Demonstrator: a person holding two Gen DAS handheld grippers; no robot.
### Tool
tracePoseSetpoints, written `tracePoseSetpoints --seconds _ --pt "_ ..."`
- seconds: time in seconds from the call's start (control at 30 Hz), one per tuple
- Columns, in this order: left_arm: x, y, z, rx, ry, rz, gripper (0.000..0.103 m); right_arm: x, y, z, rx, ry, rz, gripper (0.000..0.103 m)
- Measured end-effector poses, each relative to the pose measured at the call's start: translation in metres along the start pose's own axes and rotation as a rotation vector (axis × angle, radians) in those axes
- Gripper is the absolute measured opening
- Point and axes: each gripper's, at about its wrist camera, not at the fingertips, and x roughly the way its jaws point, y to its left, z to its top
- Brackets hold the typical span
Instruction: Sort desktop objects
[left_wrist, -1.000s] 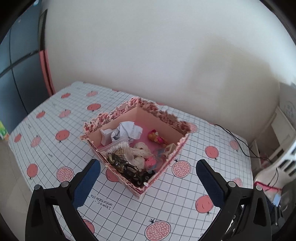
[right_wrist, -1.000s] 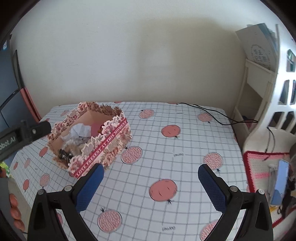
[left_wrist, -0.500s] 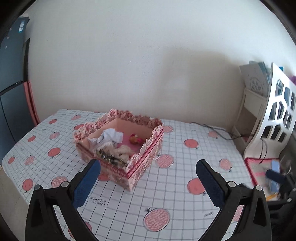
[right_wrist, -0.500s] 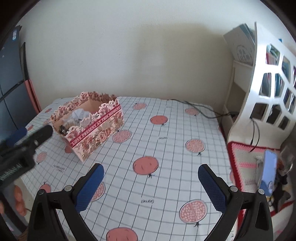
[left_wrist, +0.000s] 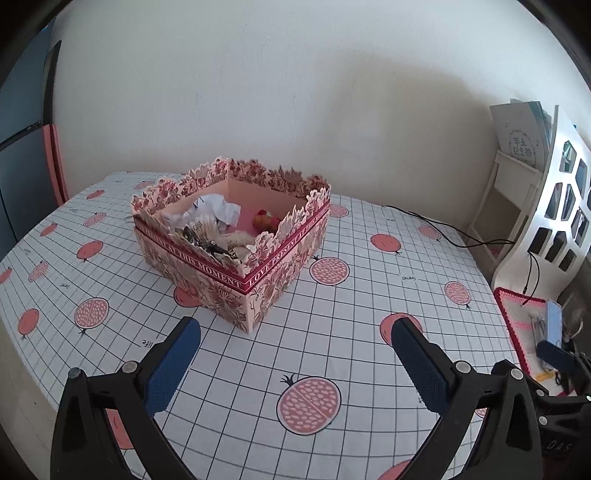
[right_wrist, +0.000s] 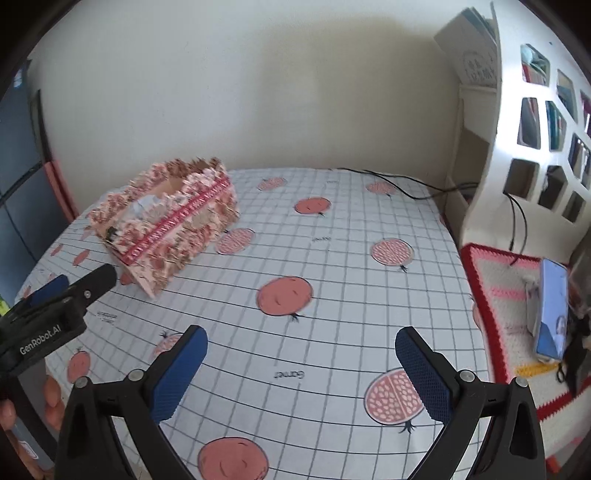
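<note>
Both grippers, left gripper (left_wrist: 295, 354) and right gripper (right_wrist: 301, 354), are hanging wide open, holding nothing. Floral box (left_wrist: 236, 251) is sitting mid-table, filled; likely light, flimsy cardboard—gripping a wall's rim looks best.

Plain cream wall (left_wrist: 295, 92) behind table with pomegranate-print grid cloth (left_wrist: 351, 332). White cut-out shelf unit (right_wrist: 535, 129) at right, backlit. Dark panel (left_wrist: 22, 166) far left.

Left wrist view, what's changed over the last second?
The left claw pulled back and lower from the floral gift box, which now sits farther ahead. Both claws stayed open and empty; the right claw backed off too. The box and its contents stayed put on the tablecloth.
</note>
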Motion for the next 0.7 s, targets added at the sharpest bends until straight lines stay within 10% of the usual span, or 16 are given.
tracePoseSetpoints --seconds 0.7 --pt "0.001 0.014 -0.015 -0.041 -0.008 0.206 0.103 0.005 0.036 -0.003 -0.072 -0.021 0.04 0.103"
